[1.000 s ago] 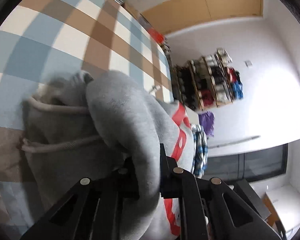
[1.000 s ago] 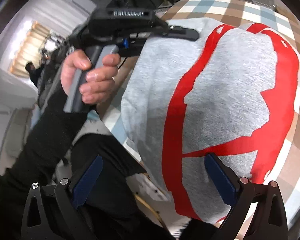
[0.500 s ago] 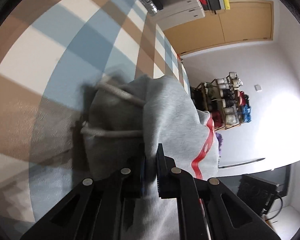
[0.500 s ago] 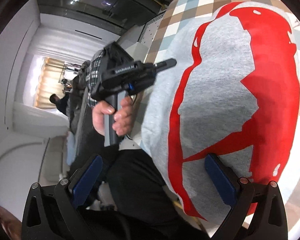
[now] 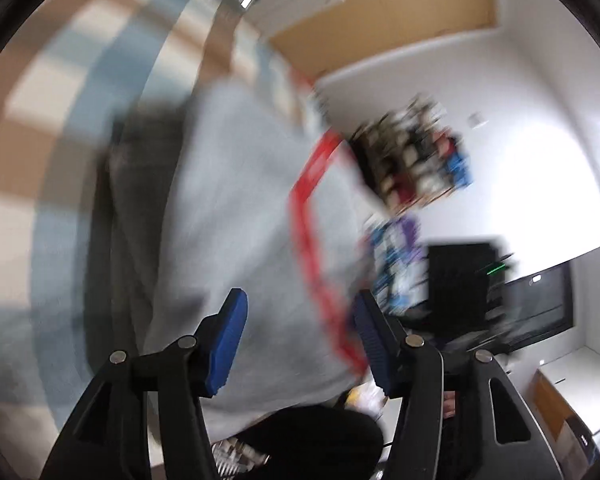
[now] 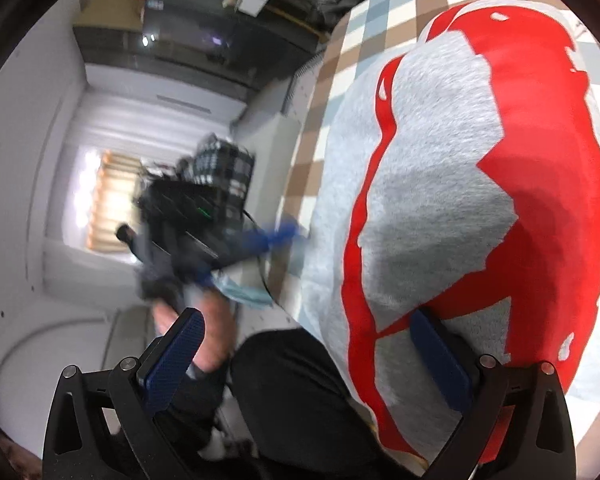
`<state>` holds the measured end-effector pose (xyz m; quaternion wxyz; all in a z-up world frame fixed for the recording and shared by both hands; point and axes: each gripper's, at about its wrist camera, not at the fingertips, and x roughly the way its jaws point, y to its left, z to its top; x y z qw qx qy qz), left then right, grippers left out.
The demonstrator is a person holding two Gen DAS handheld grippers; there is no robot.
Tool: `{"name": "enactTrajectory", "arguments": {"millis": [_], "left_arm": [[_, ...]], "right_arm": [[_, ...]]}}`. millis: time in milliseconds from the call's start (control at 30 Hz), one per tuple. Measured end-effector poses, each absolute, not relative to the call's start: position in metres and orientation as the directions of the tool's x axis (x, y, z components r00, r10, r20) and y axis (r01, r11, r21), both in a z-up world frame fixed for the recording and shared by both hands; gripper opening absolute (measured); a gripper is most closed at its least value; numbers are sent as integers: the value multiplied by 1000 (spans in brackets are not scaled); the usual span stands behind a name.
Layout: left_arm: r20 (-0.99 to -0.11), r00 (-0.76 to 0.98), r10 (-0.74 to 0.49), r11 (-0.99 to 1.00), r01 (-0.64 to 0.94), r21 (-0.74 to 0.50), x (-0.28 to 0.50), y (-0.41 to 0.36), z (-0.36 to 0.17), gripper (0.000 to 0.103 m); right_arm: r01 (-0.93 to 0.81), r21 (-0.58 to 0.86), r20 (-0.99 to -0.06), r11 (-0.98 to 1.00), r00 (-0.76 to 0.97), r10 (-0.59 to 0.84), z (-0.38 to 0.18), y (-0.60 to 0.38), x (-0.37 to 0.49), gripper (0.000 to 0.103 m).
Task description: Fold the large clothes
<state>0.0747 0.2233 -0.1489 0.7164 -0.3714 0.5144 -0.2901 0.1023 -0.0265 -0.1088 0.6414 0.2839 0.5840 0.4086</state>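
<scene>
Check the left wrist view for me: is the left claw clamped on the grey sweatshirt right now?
No. The left claw has just been opening, and its blue pads stand apart with the grey sweatshirt lying free on the checked tablecloth.

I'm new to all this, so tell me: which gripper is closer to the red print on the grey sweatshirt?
Right. The right gripper has one finger against the red print of the sweatshirt. The left gripper, just opened and empty, sits beside the print's thin edge.
</scene>
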Motion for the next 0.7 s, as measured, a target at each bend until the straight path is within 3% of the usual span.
{"name": "enactTrajectory", "arguments": {"millis": [67, 167, 300, 400, 533, 700], "left_arm": [[-591, 243, -769, 608, -6, -794, 77, 211, -174, 47], [-582, 268, -768, 603, -5, -798, 76, 212, -181, 47], [-627, 283, -726, 668, 72, -741, 73, 203, -177, 47], [-628, 301, -718, 676, 86, -732, 71, 202, -178, 46], [-631, 311, -711, 685, 100, -722, 69, 203, -180, 46], [-623, 314, -717, 669, 55, -742, 63, 208, -177, 47]], "right_arm": [[-169, 861, -484, 479, 14, 875, -108, -36, 100, 103], [-113, 898, -426, 425, 16, 905, -105, -54, 97, 103], [-152, 896, -426, 417, -31, 904, -92, -59, 82, 103], [-156, 859, -501, 488, -59, 863, -100, -47, 73, 103], [-113, 854, -515, 507, -59, 855, -110, -37, 76, 103], [-125, 788, -612, 602, -61, 788, -109, -21, 74, 103]]}}
